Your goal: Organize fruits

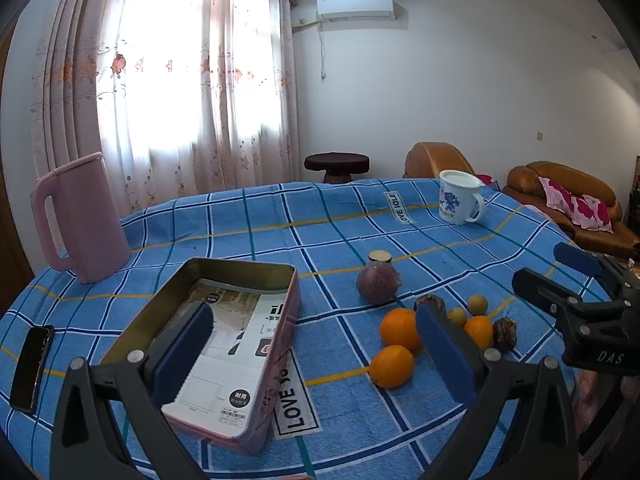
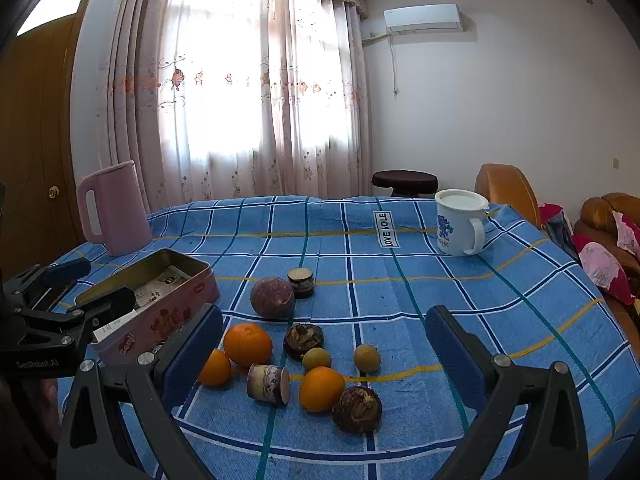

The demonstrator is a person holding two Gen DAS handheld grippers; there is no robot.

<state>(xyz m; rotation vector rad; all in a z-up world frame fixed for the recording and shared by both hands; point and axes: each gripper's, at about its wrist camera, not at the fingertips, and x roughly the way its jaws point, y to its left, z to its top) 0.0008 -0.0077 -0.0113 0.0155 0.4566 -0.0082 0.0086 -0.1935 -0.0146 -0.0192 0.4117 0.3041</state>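
Fruits lie loose on the blue checked tablecloth (image 2: 500,280): three oranges (image 2: 247,343), a purple passion fruit (image 2: 272,297), two small yellow fruits (image 2: 367,357), dark water chestnuts (image 2: 357,409) and cut cane pieces (image 2: 268,383). An open pink tin box (image 1: 208,344) with a paper inside stands left of them. My left gripper (image 1: 316,356) is open and empty, above the tin's right edge and the oranges (image 1: 398,328). My right gripper (image 2: 324,354) is open and empty, hovering over the fruit pile.
A pink jug (image 1: 76,220) stands at the table's back left. A white mug (image 2: 460,222) stands at the back right. A black phone (image 1: 32,368) lies at the left edge. Brown sofas (image 1: 568,200) stand beyond the table.
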